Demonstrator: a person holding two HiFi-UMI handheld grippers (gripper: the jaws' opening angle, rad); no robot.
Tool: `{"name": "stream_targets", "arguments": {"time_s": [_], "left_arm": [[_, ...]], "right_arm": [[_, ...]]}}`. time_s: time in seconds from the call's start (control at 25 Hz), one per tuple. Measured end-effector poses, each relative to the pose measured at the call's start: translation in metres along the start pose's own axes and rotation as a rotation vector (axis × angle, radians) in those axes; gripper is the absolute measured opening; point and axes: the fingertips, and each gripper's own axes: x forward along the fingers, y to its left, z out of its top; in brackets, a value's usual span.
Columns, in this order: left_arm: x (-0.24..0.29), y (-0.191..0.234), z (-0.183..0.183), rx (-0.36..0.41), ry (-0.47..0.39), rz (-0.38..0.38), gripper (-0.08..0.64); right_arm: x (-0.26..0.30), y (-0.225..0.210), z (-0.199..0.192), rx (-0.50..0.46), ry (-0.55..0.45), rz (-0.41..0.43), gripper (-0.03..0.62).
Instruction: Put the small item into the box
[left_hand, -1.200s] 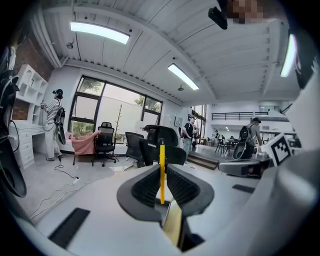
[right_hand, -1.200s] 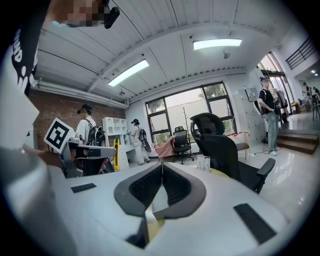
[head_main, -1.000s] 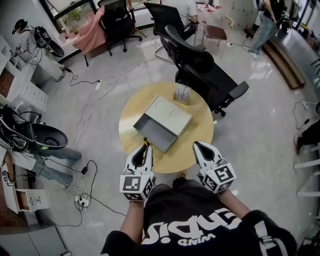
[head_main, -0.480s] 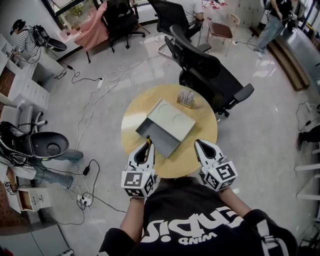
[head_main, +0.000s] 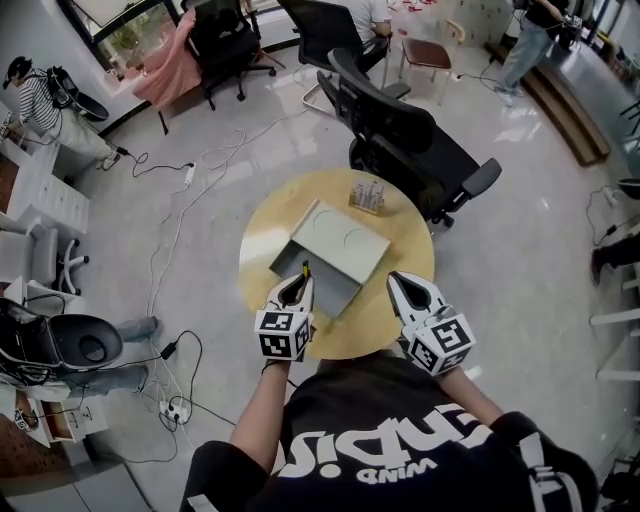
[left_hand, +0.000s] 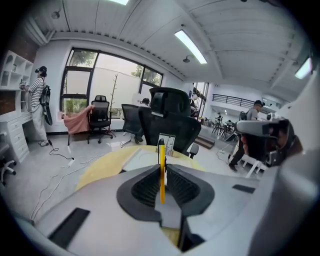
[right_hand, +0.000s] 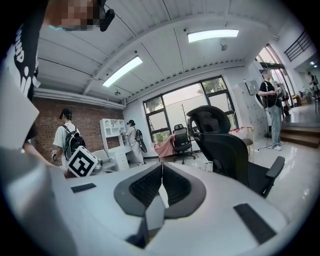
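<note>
— What are we wearing behind the left gripper (head_main: 299, 283) and the right gripper (head_main: 397, 280)?
— A black short-sleeved T-shirt (head_main: 400, 440) with big white lettering (head_main: 375, 455) across it.
— And the grippers themselves?
— We see pale grey shells (left_hand: 100, 215) that taper forward to black ribbed pads (left_hand: 145, 186). At the rear of each, nearest our hands, sits a cube (head_main: 282, 333) of black-and-white square markers.

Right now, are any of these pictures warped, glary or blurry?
Head view: strong fisheye bend; the glossy floor shows glare; the round table is evenly lit. Left gripper view: dark rounded corners, bright windows, yet the yellow pencil is sharp. Right gripper view: same dark corners, ceiling light blown white.
</note>
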Motion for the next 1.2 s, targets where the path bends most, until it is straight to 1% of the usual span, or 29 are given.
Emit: {"name": "stream_targets", "arguments": {"time_s": [0.2, 0.4, 0.68, 0.84, 0.96, 1.08, 1.2], "left_arm": [[0.036, 0.007, -0.029, -0.015, 0.104, -0.035, 0.048], [0.057, 0.014, -0.058, -0.04, 0.191, -0.04, 0.048], [0.078, 0.021, -0.09, -0.047, 0.292, -0.029, 0.048], [0.09, 0.026, -0.107, -0.033, 0.374, -0.003, 0.048], [0.094, 0.028, -0.114, -0.016, 0.414, 0.01, 0.048], [0.096, 0.028, -0.117, -0.033, 0.44, 0.008, 0.048], [0.096, 0.03, -0.114, -0.028, 0.455, 0.014, 0.048]], "right_arm": [[0.005, -0.002, -0.006, 0.009, 0.01, -0.013, 0.003], [0.011, -0.002, -0.006, 0.009, 0.009, -0.021, 0.003], [0.017, -0.009, -0.009, 0.021, 0.013, -0.048, 0.003], [0.021, -0.011, -0.013, 0.026, 0.015, -0.055, 0.003], [0.023, -0.01, -0.015, 0.027, 0.021, -0.054, 0.003], [0.025, -0.01, -0.015, 0.027, 0.023, -0.056, 0.003], [0.025, -0.011, -0.014, 0.025, 0.024, -0.058, 0.003]]}}
